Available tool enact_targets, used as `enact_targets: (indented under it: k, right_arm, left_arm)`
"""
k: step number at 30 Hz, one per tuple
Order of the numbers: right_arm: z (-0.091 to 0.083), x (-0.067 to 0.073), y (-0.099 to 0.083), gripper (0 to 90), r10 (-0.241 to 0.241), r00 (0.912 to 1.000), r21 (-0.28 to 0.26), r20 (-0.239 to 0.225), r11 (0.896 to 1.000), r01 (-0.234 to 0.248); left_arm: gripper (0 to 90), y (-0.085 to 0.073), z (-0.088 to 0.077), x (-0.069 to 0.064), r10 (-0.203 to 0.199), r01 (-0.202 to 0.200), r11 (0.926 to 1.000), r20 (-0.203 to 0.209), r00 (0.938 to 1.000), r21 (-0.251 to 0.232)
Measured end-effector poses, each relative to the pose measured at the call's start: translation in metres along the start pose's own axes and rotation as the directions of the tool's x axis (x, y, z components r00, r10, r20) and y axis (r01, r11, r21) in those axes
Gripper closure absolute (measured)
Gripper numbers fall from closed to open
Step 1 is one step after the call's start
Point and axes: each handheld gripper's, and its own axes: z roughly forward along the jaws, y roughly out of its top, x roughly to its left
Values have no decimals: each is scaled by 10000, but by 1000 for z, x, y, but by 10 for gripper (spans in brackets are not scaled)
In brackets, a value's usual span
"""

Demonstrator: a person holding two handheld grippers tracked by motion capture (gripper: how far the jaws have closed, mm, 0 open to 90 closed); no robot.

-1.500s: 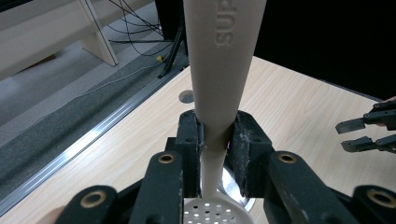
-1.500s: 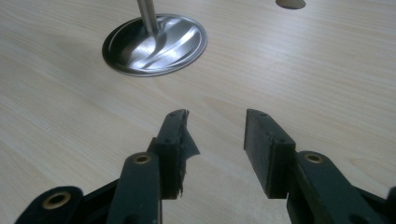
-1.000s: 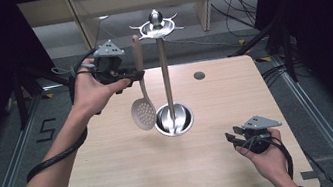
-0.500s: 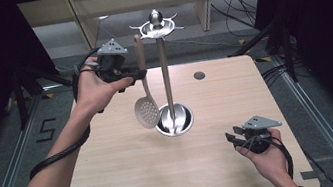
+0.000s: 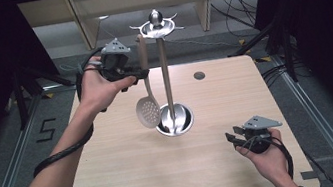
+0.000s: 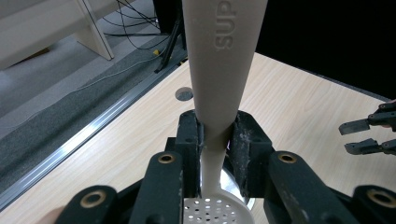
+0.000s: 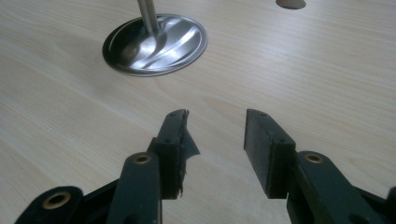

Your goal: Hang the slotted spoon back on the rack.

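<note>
I'm holding the skimmer by its handle in the left tongs, clamped tight, beside the stand above the bench. It's looking light, stiff, smooth plastic; gripping mid-handle suits. Right tongs are gaping empty.

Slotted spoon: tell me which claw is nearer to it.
Left. The left claw is shut on the slotted spoon handle; the right claw sits open, low over the table's near right.
</note>
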Motion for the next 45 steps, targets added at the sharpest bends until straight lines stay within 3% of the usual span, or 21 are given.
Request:
enact_targets:
  k: [10, 12, 14, 15, 28, 30, 36, 39, 45]
  right_arm:
    - [-1, 0, 0, 596, 28, 10000, 52, -53, 10000, -28]
    - [-1, -2, 1, 596, -346, 9994, -68, 23, 9994, 346]
    - [-2, 1, 0, 596, 81, 9999, 79, -66, 9999, -81]
    - [-1, -2, 1, 596, -325, 9995, -63, 14, 9995, 325]
    - [-1, -2, 1, 595, -323, 9995, -82, 24, 9994, 324]
    - [-1, -3, 1, 595, -514, 9987, -143, 70, 9986, 515]
    - [-2, -2, 1, 595, -365, 9993, -37, 88, 9993, 365]
    - [-2, -3, 1, 595, -465, 9988, -88, 140, 9989, 466]
    - [-1, -3, 0, 595, -337, 9994, -89, 37, 9994, 337]
  left_arm:
    - [730, 0, 3, -1, -49, 49, 10000, -13, 10000, -5]
    - [729, -1, 5, -1, -75, 75, 10000, -4, 10000, -21]
    - [729, -2, 5, -1, -152, 152, 9998, -4, 9999, -141]
    - [728, -3, 5, -1, -142, 141, 9997, -28, 9999, -183]
    - [689, -9, -2, -3, -89, 75, 9983, -243, 9997, -586]
    - [682, -10, -3, -3, -100, 84, 9979, -240, 9997, -646]
    - [655, -11, -5, -3, -133, 109, 9973, -331, 9994, -730]
    - [616, -14, -6, -2, -225, 181, 9955, -465, 9987, -926]
    - [443, -26, -15, 1, -548, 421, 9854, -734, 9958, -1650]
